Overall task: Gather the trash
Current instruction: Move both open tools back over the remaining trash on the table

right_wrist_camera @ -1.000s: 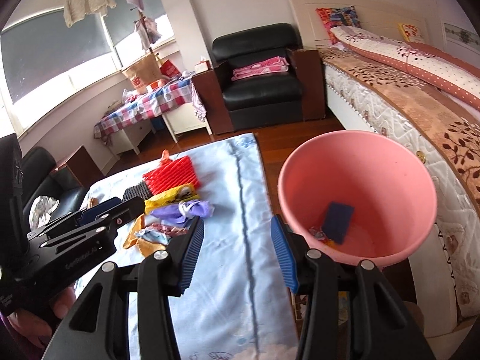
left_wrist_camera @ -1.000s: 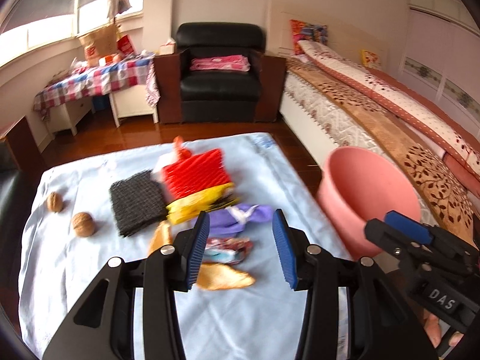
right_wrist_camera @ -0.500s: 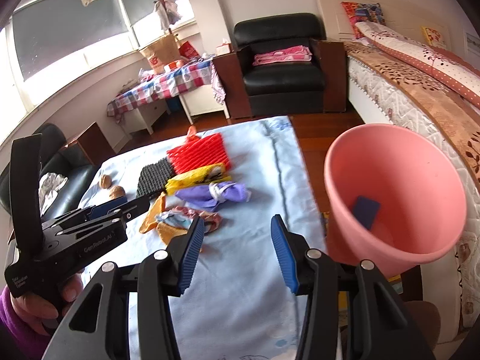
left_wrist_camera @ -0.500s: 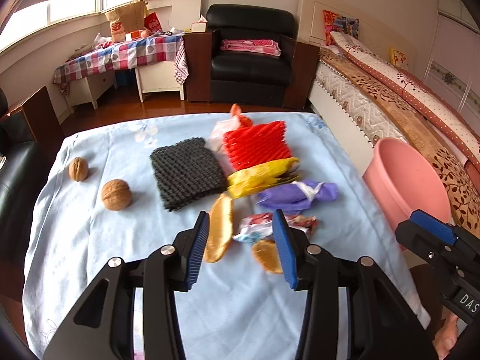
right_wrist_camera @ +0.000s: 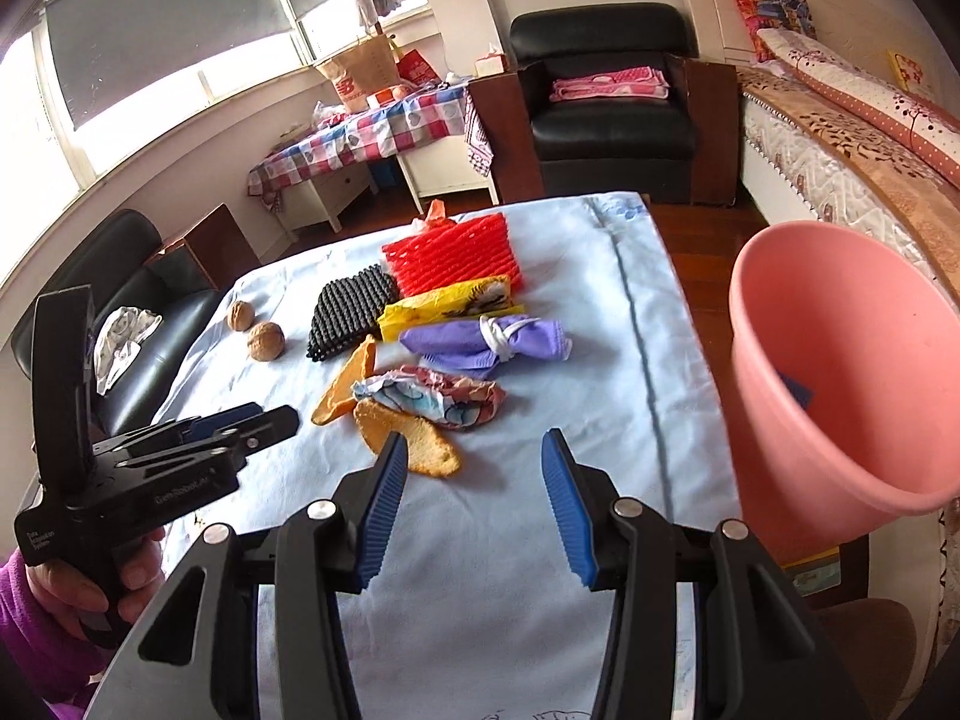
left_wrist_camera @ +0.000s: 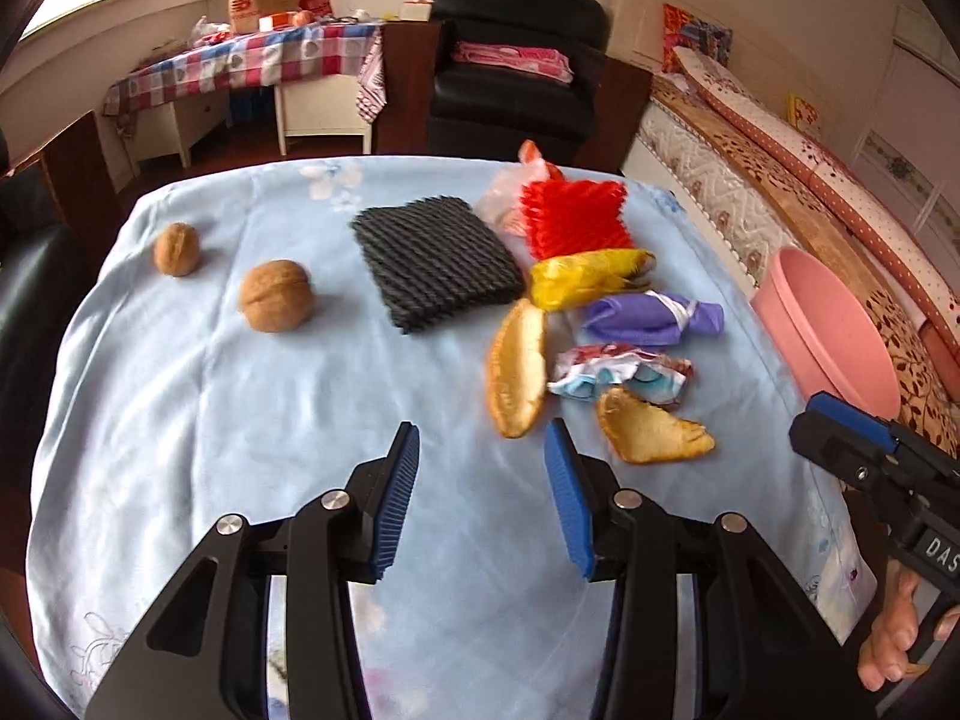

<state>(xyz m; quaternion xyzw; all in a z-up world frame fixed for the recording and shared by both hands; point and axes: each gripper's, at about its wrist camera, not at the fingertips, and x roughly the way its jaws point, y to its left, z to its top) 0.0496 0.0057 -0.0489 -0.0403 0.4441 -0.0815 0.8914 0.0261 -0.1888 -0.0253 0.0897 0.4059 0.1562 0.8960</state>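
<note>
Trash lies on a light blue tablecloth (left_wrist_camera: pixel 240 420): two orange peels (left_wrist_camera: pixel 517 372), a crumpled wrapper (left_wrist_camera: pixel 618 372), a purple bundle (left_wrist_camera: pixel 651 318), a yellow wrapper (left_wrist_camera: pixel 585 279), red foam net (left_wrist_camera: pixel 573 219), black foam net (left_wrist_camera: pixel 435 264) and two walnuts (left_wrist_camera: pixel 276 295). My left gripper (left_wrist_camera: pixel 481 483) hovers open and empty just short of the peels. My right gripper (right_wrist_camera: pixel 474 486) is open too, nothing between its blue pads, close to the near peel (right_wrist_camera: pixel 414 438). A pink bucket (right_wrist_camera: pixel 840 372) stands right of the table with a dark blue item inside.
A bed (left_wrist_camera: pixel 810 192) runs along the right behind the bucket. A black armchair (left_wrist_camera: pixel 510 60) and a checked-cloth table (left_wrist_camera: pixel 252 60) stand at the back. A black sofa (right_wrist_camera: pixel 138 324) borders the table's left side. A hand in a purple sleeve (right_wrist_camera: pixel 36 612) holds the left gripper.
Both grippers have swung left and dipped toward the table; the trash now sits higher and larger in view, the bucket has slid to the right edge. Jaw openings are unchanged.
</note>
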